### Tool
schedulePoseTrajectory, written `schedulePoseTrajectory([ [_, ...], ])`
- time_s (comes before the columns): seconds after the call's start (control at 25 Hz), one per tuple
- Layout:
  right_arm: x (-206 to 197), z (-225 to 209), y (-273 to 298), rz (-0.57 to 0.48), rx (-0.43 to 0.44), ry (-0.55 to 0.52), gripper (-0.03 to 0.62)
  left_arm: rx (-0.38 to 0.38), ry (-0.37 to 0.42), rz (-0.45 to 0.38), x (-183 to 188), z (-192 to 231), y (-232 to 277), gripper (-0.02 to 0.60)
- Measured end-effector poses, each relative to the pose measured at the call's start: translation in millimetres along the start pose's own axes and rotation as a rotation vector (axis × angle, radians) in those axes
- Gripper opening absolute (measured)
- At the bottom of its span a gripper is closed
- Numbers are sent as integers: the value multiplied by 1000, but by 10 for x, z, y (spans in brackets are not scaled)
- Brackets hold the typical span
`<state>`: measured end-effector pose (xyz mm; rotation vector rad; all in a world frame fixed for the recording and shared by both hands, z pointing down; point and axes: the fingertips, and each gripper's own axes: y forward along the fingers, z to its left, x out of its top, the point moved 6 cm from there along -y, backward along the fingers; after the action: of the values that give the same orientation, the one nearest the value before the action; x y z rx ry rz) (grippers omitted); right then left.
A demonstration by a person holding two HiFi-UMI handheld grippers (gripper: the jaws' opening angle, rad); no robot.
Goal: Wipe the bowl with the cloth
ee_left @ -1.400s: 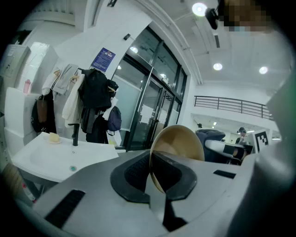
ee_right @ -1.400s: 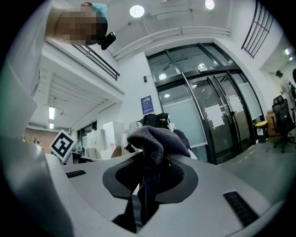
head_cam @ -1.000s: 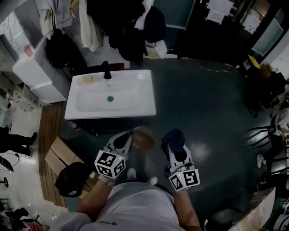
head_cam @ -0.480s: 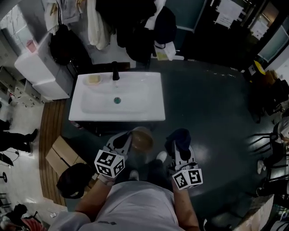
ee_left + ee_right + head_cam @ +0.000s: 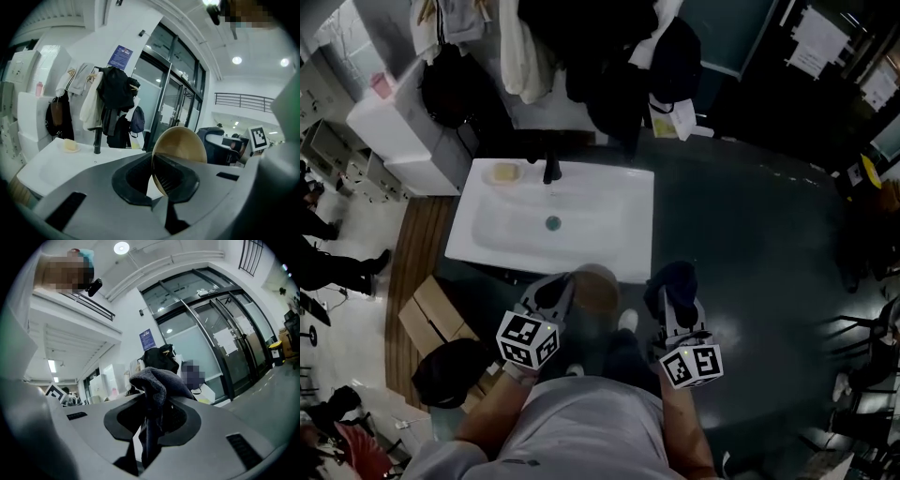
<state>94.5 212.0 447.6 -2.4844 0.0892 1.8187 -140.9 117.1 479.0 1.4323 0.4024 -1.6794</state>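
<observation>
We are looking steeply down in the head view at our two grippers, which we are holding out over a dark floor (image 5: 750, 244), just in front of the near edge of a white sink (image 5: 623, 246). Our left gripper (image 5: 570, 289) is clamping its jaws on the rim of a tan bowl (image 5: 598, 289), which is hanging in the air between the two grippers. Our right gripper (image 5: 675, 298) is pinching a dark blue cloth (image 5: 673, 279) that is bunching up above its jaws. Cloth and bowl are sitting near each other but apart. Only this view is showing the sink's drain (image 5: 552, 223), a cardboard box (image 5: 420, 323) on the floor to our left, and the black-and-white marker cube (image 5: 528, 339) on the left gripper. The left gripper view is giving what the overhead angle is hiding. The bowl is standing on edge, with its thin rim caught between the two closed jaws and its round golden face rising above them. Beyond it, a black faucet (image 5: 97, 140) and a bar of soap (image 5: 70, 145) are sitting on the sink, with coats (image 5: 115, 93) hanging behind. The right gripper view is showing the cloth folding over the jaws and trailing down between them, gripped tight, with tall glass doors (image 5: 220, 348) in the background.
</observation>
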Motion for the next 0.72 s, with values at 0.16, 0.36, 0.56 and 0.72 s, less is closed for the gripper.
schedulePoseTrajectory([
  [0.16,69,-376,439,30,50,19,84,50,-19,4,114,33,412,20],
  [0.36,256,-794,970,55,130,31,84,116,-33,-12,362,32,913,20],
  [0.56,489,-1072,1414,75,225,43,84,181,-56,-31,610,9,1332,20],
  [0.72,619,-1195,1672,92,304,55,84,205,-58,-39,760,-63,1565,20],
])
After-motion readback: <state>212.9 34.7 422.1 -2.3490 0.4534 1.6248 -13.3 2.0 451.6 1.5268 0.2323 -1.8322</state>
